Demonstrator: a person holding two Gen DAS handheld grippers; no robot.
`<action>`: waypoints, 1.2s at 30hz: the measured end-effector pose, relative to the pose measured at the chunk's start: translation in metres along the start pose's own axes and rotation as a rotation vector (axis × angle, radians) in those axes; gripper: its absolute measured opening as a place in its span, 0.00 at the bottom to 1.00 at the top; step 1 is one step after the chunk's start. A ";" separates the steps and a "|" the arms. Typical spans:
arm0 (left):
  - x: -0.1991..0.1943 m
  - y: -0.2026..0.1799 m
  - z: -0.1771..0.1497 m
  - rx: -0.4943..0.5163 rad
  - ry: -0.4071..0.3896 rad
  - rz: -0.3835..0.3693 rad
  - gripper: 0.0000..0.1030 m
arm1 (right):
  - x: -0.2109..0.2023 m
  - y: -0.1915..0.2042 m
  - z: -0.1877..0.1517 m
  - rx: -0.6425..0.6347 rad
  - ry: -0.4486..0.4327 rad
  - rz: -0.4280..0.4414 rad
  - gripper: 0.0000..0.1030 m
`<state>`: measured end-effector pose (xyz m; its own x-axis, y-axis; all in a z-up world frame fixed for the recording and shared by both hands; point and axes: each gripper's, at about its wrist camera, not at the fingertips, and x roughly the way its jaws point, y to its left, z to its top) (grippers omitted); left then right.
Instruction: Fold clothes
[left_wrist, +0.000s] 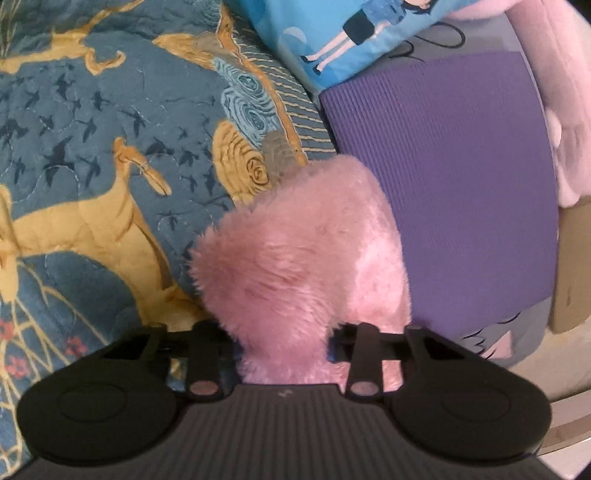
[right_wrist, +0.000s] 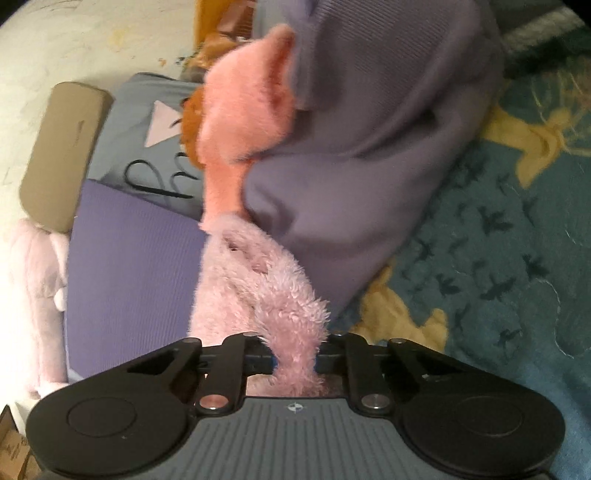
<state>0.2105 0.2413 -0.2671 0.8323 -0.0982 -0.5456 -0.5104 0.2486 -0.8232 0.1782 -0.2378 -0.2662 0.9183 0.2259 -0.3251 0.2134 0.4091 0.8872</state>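
Over the bed's blue patterned quilt (left_wrist: 92, 122): left hand-held gripper (left_wrist: 282, 343) clamped on a bunch of pink fuzzy garment (left_wrist: 303, 251), lifted beside the purple mat (left_wrist: 461, 184). Right hand-held gripper (right_wrist: 295, 356) pinching another strip of the same fleece, stretched up toward a purple sleeve (right_wrist: 369, 129).

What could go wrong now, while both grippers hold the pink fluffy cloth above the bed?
1. The left gripper pinches a thick bunch of the pink fluffy garment, and the right gripper only a thin strand; the thin grip may slip.
2. The garment hangs against the purple-grey cloth, so a pull might drag it along.
3. The purple mat lies close below and could snag.
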 end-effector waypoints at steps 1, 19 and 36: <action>-0.002 -0.004 0.000 0.019 -0.005 0.008 0.28 | -0.005 0.004 0.001 -0.020 -0.004 0.009 0.13; -0.168 -0.007 -0.085 0.304 -0.029 0.258 0.25 | -0.149 -0.013 -0.029 -0.093 0.095 -0.091 0.12; -0.255 -0.055 -0.107 0.736 0.068 0.210 0.93 | -0.197 0.027 0.019 -0.540 0.114 -0.122 0.60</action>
<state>0.0031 0.1500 -0.0995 0.7065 -0.0312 -0.7070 -0.3608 0.8436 -0.3978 0.0094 -0.2878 -0.1719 0.8497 0.2301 -0.4744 0.0874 0.8258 0.5571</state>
